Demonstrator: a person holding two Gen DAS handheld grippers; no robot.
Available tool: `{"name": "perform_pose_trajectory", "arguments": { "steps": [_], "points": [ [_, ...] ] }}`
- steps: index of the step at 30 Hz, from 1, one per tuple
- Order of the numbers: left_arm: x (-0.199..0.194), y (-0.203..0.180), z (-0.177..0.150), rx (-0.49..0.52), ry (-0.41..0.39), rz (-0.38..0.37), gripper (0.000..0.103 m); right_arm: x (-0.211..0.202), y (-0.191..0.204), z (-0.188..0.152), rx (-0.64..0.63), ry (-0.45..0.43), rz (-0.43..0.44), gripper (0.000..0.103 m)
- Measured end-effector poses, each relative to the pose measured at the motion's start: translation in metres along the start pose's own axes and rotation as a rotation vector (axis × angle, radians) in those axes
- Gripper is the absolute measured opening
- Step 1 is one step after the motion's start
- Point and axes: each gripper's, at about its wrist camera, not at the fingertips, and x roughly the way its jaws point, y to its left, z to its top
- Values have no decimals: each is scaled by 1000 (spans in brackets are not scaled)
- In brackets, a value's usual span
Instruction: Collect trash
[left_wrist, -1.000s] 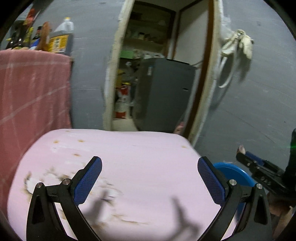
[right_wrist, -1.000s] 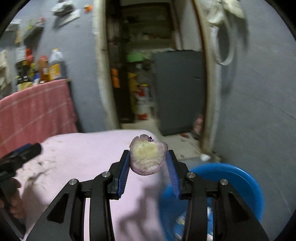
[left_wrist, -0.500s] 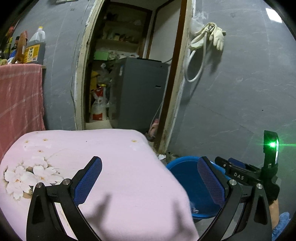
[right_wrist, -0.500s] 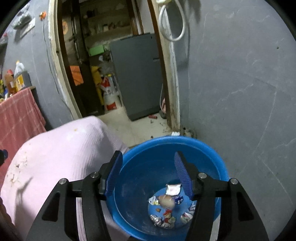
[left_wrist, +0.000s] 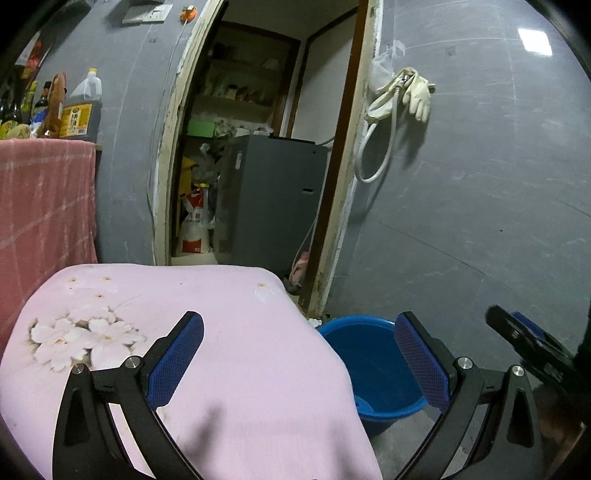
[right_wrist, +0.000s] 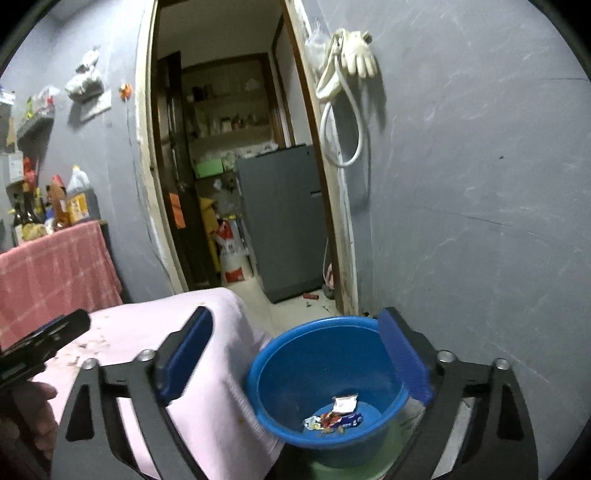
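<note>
A blue plastic basin (right_wrist: 258, 354) stands on the floor beside the table's right corner, with crumpled wrappers (right_wrist: 336, 413) at its bottom. My right gripper (right_wrist: 295, 317) hovers above and before the basin; its jaws are opening wide and nothing is between them. The left gripper (left_wrist: 298, 325) is open and empty over the pink flowered tablecloth (left_wrist: 240, 350), with the basin (left_wrist: 369, 369) to its right. The left wrist view shows the right gripper's (left_wrist: 524, 343) tip at the right edge. In the right wrist view, the left gripper (right_wrist: 48, 336) shows at the left edge.
A doorway behind leads to a grey fridge (left_wrist: 273, 199) and a sack (left_wrist: 194, 225). At the left, a shelf draped in pink checked cloth (left_wrist: 44, 206) carries bottles (left_wrist: 83, 110). Gloves and a hose (left_wrist: 402, 96) hang on the grey wall. A hand (right_wrist: 33, 406) is at the lower left.
The right gripper carried a round peeled food scrap from over the table to above the basin, released it, and its jaws spread wide. The left view swung right toward the basin.
</note>
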Motion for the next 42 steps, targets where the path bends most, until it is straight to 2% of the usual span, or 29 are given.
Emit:
{"name": "perform_pose_trajectory", "arguments": {
  "steps": [7, 16, 28, 36, 42],
  "points": [
    [-42, 2, -21, -15, -22, 25, 101, -60, 7, -26, 8, -79, 5, 103],
    [-91, 11, -49, -16, -54, 100, 101, -99, 30, -43, -59, -136, -7, 103],
    [-125, 10, -83, 44, -74, 148, 101, -114, 46, -67, -103, -147, -22, 103],
    [-126, 7, -97, 72, -73, 150, 101, -109, 45, -84, -81, -93, -25, 103],
    [-119, 13, -109, 70, -46, 156, 101, -108, 45, -88, -83, -88, -31, 103]
  ]
}}
